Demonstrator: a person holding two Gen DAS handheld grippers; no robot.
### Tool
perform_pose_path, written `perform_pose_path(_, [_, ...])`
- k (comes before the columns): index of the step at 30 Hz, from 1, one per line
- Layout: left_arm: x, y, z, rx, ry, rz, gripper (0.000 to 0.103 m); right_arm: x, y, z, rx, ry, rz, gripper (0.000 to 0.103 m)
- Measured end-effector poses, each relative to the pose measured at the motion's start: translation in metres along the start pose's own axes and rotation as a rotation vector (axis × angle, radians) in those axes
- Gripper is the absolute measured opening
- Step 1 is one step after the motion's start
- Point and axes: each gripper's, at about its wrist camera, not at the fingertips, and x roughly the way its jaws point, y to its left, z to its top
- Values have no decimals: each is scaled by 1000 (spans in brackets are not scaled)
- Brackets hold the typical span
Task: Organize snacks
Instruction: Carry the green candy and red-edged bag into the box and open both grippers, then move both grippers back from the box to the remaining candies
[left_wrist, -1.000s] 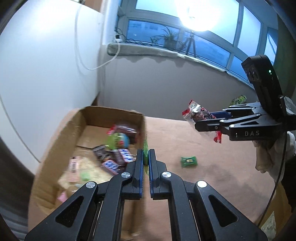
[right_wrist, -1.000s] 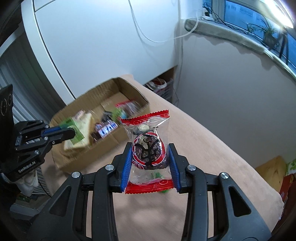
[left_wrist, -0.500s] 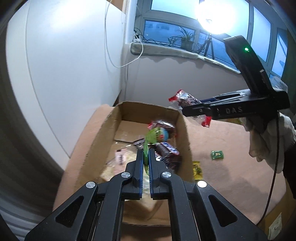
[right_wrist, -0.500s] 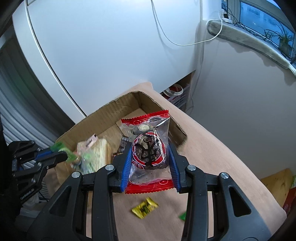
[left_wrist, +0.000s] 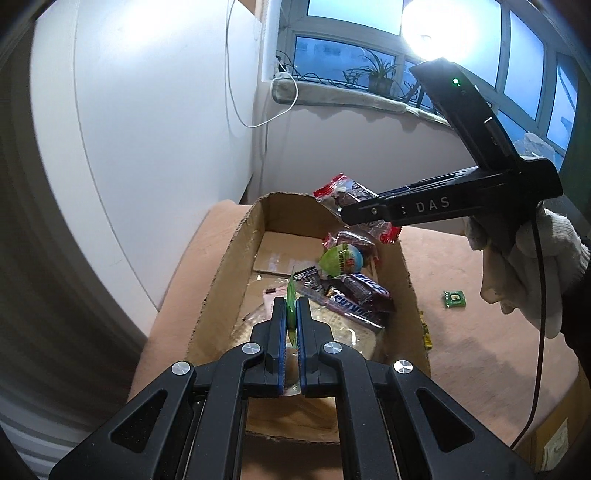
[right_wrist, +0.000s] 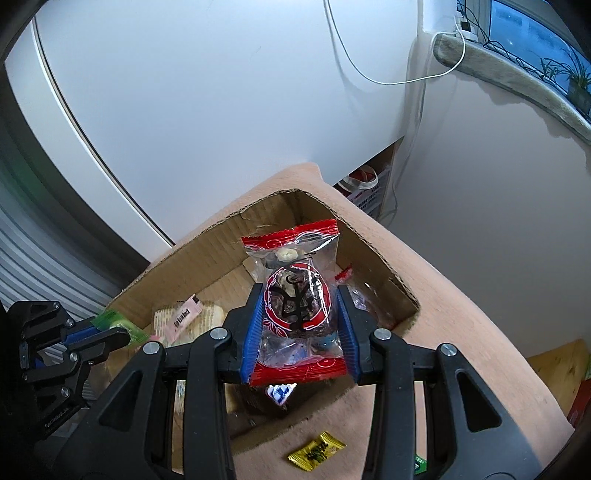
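Observation:
My left gripper (left_wrist: 291, 312) is shut on a thin green snack packet (left_wrist: 291, 295) and holds it above the near end of an open cardboard box (left_wrist: 225, 258). My right gripper (right_wrist: 301, 314) is shut on a clear, red-edged packet with a dark round cake (right_wrist: 295, 291) and holds it over the box's far right part (right_wrist: 388, 273). The box holds several snacks: chocolate bars (left_wrist: 354, 295), a green round packet (left_wrist: 341, 260), flat pale packets (right_wrist: 184, 317). The left gripper also shows in the right wrist view (right_wrist: 114, 330), the right gripper in the left wrist view (left_wrist: 354, 214).
The box stands on a table with a tan cloth (left_wrist: 480, 332). A yellow candy (right_wrist: 317, 450) and a small green packet (left_wrist: 454, 298) lie on the cloth to the right of the box. White wall and a window sill stand behind the table.
Both grippers have moved left from over the cloth to over the box, each still holding its packet. The right gripper now hangs above the box's far end.

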Motion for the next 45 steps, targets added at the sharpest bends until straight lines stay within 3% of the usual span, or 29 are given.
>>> perform_pose_path(12, [4,22,-6,-40,13,28,4,14,4,2,-4,24,-23,39])
perform_pose_path(28, [10,18,-6,-51,26,23,6,17,5,-4,-13,29,-16,40])
perform_pose_path(31, [9,18,-5,-58,21,24,16,12,5,-4,-10,17,-20,46])
perform_pose_path(32, [9,18,-5,-63,23,27,18,11,4,-5,-8,12,-20,53])
perform_pose_path(34, [8,18,-4,-66,18,27,19,7,4,-5,-7,-3,-26,59])
perform_pose_path(45, [-3,8,-3,-80,-2,17,21,-28,-3,-19,-10,-42,-40,60])
